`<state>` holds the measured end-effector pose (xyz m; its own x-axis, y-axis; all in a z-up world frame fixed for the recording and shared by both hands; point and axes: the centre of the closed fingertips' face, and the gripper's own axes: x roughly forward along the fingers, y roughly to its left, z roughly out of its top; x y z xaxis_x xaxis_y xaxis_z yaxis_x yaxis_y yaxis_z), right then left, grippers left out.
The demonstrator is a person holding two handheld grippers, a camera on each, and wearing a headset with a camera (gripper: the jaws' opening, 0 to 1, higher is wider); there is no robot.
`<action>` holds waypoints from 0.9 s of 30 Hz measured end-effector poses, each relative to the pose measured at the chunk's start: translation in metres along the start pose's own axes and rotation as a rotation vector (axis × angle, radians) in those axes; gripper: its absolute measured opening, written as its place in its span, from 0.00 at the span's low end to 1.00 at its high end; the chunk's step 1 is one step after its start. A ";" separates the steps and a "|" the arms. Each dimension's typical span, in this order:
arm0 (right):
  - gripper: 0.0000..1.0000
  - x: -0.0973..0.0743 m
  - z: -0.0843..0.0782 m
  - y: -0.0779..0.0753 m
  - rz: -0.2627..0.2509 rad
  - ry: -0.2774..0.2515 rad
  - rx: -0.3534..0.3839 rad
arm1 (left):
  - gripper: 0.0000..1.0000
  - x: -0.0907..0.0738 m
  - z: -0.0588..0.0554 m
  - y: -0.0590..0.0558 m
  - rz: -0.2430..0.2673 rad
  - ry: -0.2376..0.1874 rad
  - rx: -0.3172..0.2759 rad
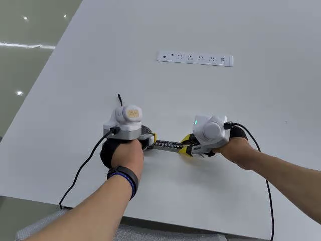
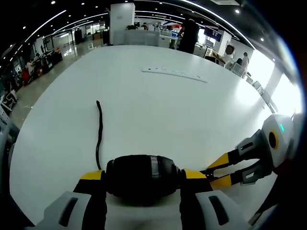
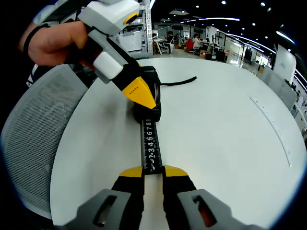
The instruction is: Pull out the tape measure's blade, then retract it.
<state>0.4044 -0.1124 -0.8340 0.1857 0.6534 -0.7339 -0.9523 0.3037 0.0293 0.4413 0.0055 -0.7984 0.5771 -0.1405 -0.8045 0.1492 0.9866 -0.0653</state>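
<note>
Two holds: left claw [image 2: 142, 173] on tape measure [image 2: 139, 186], right claw [image 3: 153, 171] seemingly pinching blade [image 3: 150, 141].

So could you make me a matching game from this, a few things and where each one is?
Things: 1 tape measure case; 2 blade; 3 power strip; 4 black strap.
Places: A far side of the table; B pinched by the right gripper; C lying flat beyond the case; D clamped in the left gripper.
Pairs: 1-D, 2-B, 3-A, 4-C.
</note>
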 end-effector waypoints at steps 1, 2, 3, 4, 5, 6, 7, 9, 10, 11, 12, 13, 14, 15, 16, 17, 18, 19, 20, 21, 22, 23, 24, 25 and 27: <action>0.13 0.000 0.000 0.000 0.000 0.000 -0.001 | 0.58 -0.001 0.000 0.000 0.000 0.000 -0.003; 0.13 0.001 0.000 0.000 0.000 0.000 0.000 | 0.58 -0.001 0.000 0.000 -0.001 0.001 -0.003; 0.13 0.001 0.001 0.000 0.001 0.000 0.001 | 0.58 -0.001 0.000 0.000 -0.004 0.000 -0.004; 0.13 0.002 0.001 0.000 0.002 0.000 0.000 | 0.58 -0.001 -0.001 0.000 -0.004 0.000 -0.007; 0.13 0.003 0.002 0.000 0.005 0.002 -0.002 | 0.58 -0.001 0.000 0.001 -0.005 0.001 -0.007; 0.13 0.004 0.003 0.000 0.007 0.001 -0.009 | 0.58 -0.001 0.000 0.001 -0.005 0.000 -0.010; 0.13 0.004 0.003 0.000 0.006 0.004 -0.006 | 0.58 -0.001 0.000 0.001 -0.004 0.000 -0.010; 0.13 0.006 0.005 0.000 0.007 0.004 -0.010 | 0.58 -0.001 -0.001 0.001 -0.005 -0.002 -0.009; 0.13 0.007 0.005 0.000 0.008 0.005 -0.013 | 0.58 -0.001 -0.001 0.001 -0.005 -0.003 -0.011; 0.13 0.008 0.006 0.000 0.009 0.004 -0.015 | 0.58 0.000 -0.001 0.002 -0.005 -0.002 -0.009; 0.13 0.008 0.007 0.000 0.009 0.004 -0.015 | 0.58 0.000 0.000 0.002 -0.004 -0.003 -0.011; 0.13 0.008 0.008 0.000 0.010 0.003 -0.014 | 0.58 0.000 0.000 0.002 -0.003 -0.003 -0.012; 0.13 0.008 0.008 0.000 0.011 0.003 -0.013 | 0.58 0.001 -0.001 0.002 -0.004 -0.002 -0.012; 0.13 0.009 0.009 0.001 0.012 0.003 -0.017 | 0.58 0.001 0.000 0.003 -0.005 -0.002 -0.012; 0.13 0.009 0.009 0.001 0.013 0.002 -0.017 | 0.58 0.001 0.000 0.003 -0.006 -0.002 -0.013; 0.13 0.010 0.010 0.001 0.014 0.004 -0.019 | 0.58 0.001 0.000 0.002 -0.005 -0.003 -0.013; 0.13 0.011 0.010 0.001 0.014 0.005 -0.019 | 0.58 0.001 0.000 0.002 -0.004 -0.004 -0.013; 0.13 0.011 0.011 0.001 0.016 0.005 -0.021 | 0.58 0.001 0.000 0.002 -0.004 -0.005 -0.013; 0.13 0.012 0.012 0.001 0.019 0.006 -0.021 | 0.58 0.002 0.000 0.002 -0.006 -0.004 -0.011; 0.13 0.012 0.013 0.002 0.020 0.007 -0.027 | 0.58 0.002 0.000 0.002 -0.007 -0.003 -0.012; 0.13 0.013 0.013 0.001 0.022 0.009 -0.026 | 0.58 0.002 0.000 0.002 -0.005 -0.003 -0.012; 0.13 0.013 0.013 0.001 0.022 0.008 -0.028 | 0.58 0.002 0.000 0.002 -0.005 -0.003 -0.012; 0.13 0.014 0.014 0.001 0.023 0.010 -0.029 | 0.58 0.002 0.000 0.002 -0.006 -0.004 -0.013; 0.13 0.014 0.014 0.002 0.024 0.010 -0.029 | 0.58 0.002 0.000 0.002 -0.005 -0.005 -0.012; 0.13 0.015 0.015 0.002 0.025 0.011 -0.031 | 0.58 0.002 0.000 0.002 -0.005 -0.004 -0.014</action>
<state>0.4091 -0.0915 -0.8347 0.1595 0.6525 -0.7409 -0.9637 0.2656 0.0264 0.4428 0.0072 -0.8003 0.5798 -0.1459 -0.8016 0.1414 0.9869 -0.0774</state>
